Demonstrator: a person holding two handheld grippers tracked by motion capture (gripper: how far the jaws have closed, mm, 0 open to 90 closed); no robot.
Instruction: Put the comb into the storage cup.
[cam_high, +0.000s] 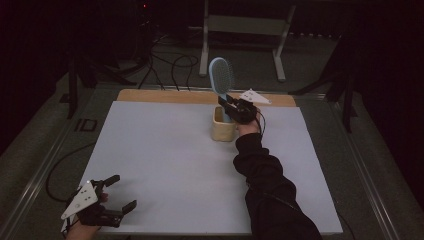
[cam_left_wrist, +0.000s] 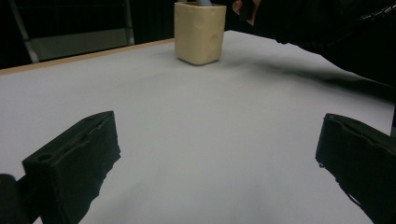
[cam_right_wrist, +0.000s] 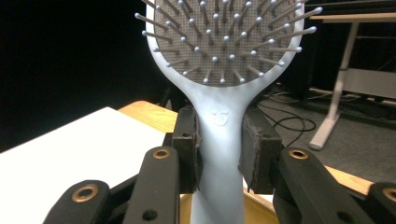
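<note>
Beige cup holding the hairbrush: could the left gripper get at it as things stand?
Probably yes. The left gripper is open at the near-left corner, with bare white table between it and the beige cup; only the right gripper, clamped on the hairbrush, crowds it.

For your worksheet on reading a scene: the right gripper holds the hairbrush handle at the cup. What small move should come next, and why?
Probably ease the hairbrush straight down, then open. The right gripper is shut on its handle, whose lower end already sits inside the cream cup, brush head upright above. The left gripper rests open, far away.
</note>
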